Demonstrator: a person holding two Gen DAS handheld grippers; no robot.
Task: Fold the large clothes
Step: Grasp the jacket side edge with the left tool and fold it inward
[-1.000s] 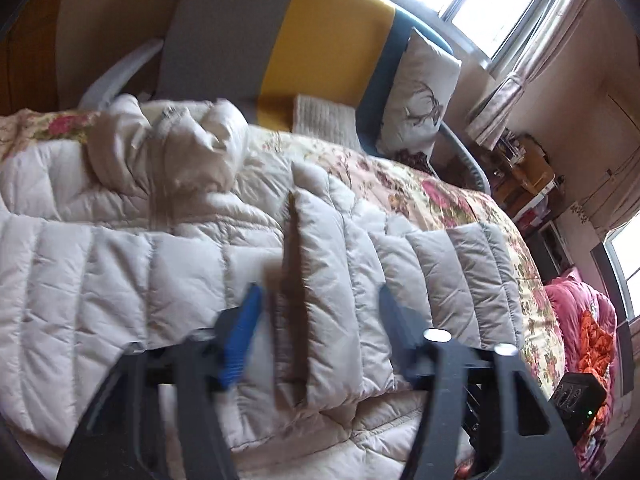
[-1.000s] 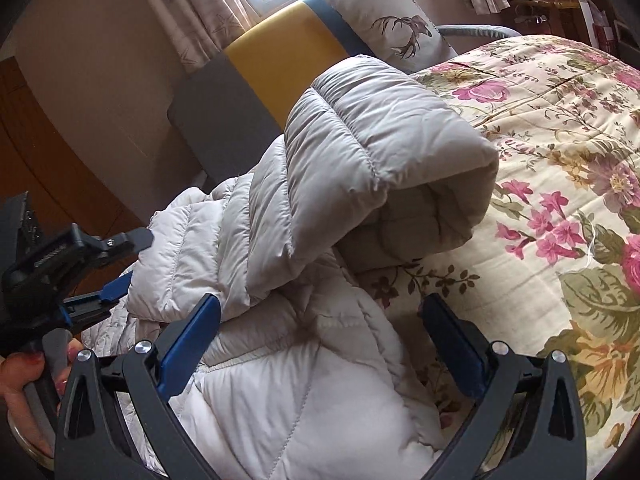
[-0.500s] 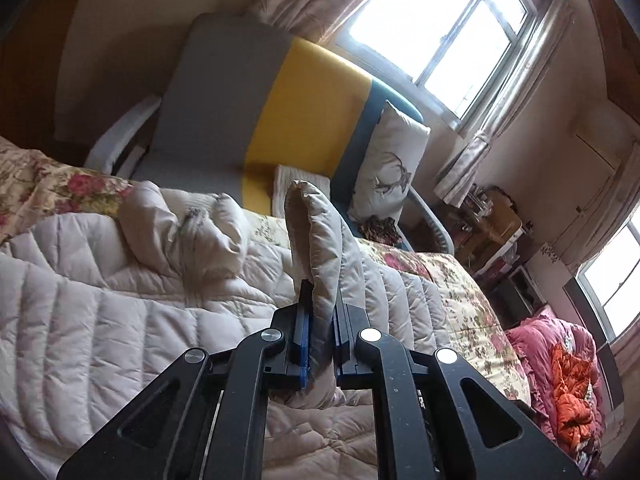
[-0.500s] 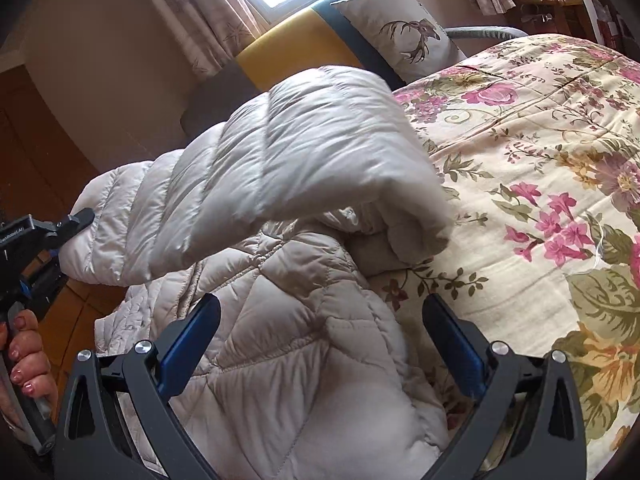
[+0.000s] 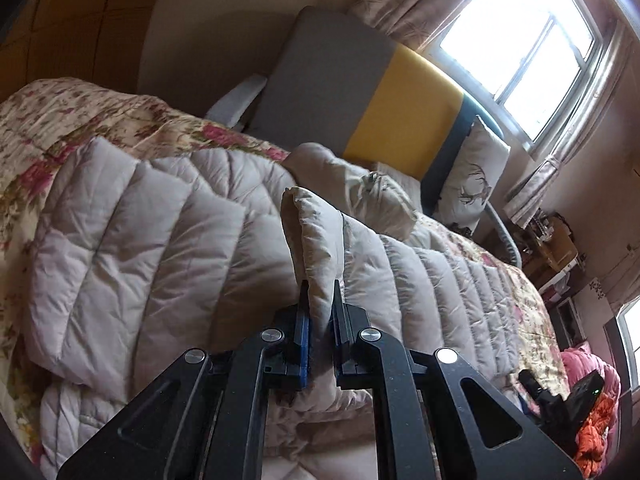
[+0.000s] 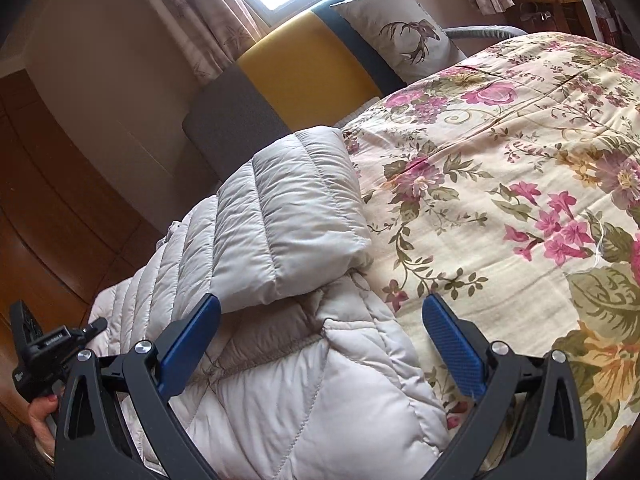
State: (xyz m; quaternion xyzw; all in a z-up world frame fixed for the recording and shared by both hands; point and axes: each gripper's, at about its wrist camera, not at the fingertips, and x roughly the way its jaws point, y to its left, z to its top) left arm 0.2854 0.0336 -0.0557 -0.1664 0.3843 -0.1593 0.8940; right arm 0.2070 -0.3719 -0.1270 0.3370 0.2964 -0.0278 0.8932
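A large pale grey quilted down jacket point(image 5: 168, 240) lies on a floral bedspread point(image 6: 500, 184). My left gripper point(image 5: 320, 304) is shut on the edge of one sleeve point(image 5: 316, 240) and holds it up over the jacket's body. In the right wrist view the sleeve point(image 6: 288, 220) lies folded across the jacket point(image 6: 304, 392). My right gripper point(image 6: 320, 336) is open and empty, low over the jacket's lower part near its right edge. The left gripper also shows in the right wrist view point(image 6: 48, 344), at the far left.
A grey, yellow and blue chair point(image 5: 360, 112) with a deer-print cushion point(image 5: 472, 176) stands behind the bed. Wooden panels point(image 6: 48, 200) are at the left. A window point(image 5: 520, 40) and cluttered shelves point(image 5: 552, 240) are at the right.
My left gripper closed on the sleeve edge, lifted it and carried it leftward over the jacket. The sleeve now lies folded flatter. My right gripper stayed open, nearly still.
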